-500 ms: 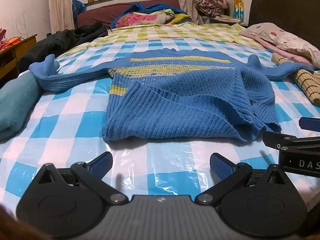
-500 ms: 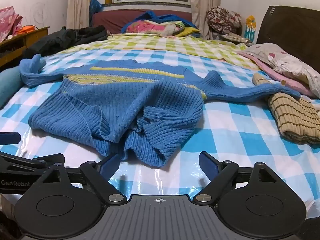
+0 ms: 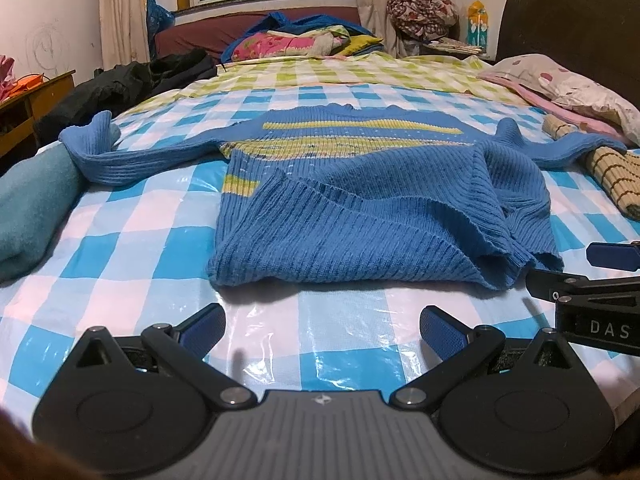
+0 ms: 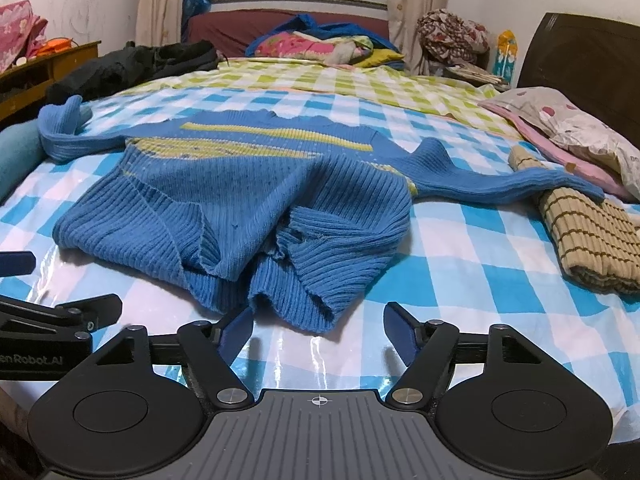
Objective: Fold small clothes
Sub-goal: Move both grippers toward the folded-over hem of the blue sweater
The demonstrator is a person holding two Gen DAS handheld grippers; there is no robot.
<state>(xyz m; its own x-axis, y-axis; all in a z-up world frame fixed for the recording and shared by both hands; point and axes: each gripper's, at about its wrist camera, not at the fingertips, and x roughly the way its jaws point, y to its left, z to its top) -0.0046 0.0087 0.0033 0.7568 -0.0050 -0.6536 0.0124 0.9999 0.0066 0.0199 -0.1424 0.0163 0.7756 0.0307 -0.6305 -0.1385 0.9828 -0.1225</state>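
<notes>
A small blue knitted sweater [image 3: 360, 208] with yellow stripes lies on the blue-and-white checked bed cover [image 3: 132, 248]. Its sleeves stretch out left and right and its rumpled hem faces me. It also shows in the right wrist view [image 4: 240, 200]. My left gripper [image 3: 322, 328] is open and empty, low over the cover just in front of the hem's left part. My right gripper [image 4: 318, 332] is open and empty, just in front of the hem's bunched right corner. Each gripper shows at the edge of the other's view.
A folded beige striped garment [image 4: 588, 240] lies at the right under the sweater's right cuff. A teal folded cloth [image 3: 28, 208] lies at the left edge. Pillows [image 3: 576, 92], black clothes [image 3: 120, 84] and piled bedding [image 3: 304, 40] lie further back.
Both grippers have moved slightly closer to the sweater's hem. The sweater has not moved.
</notes>
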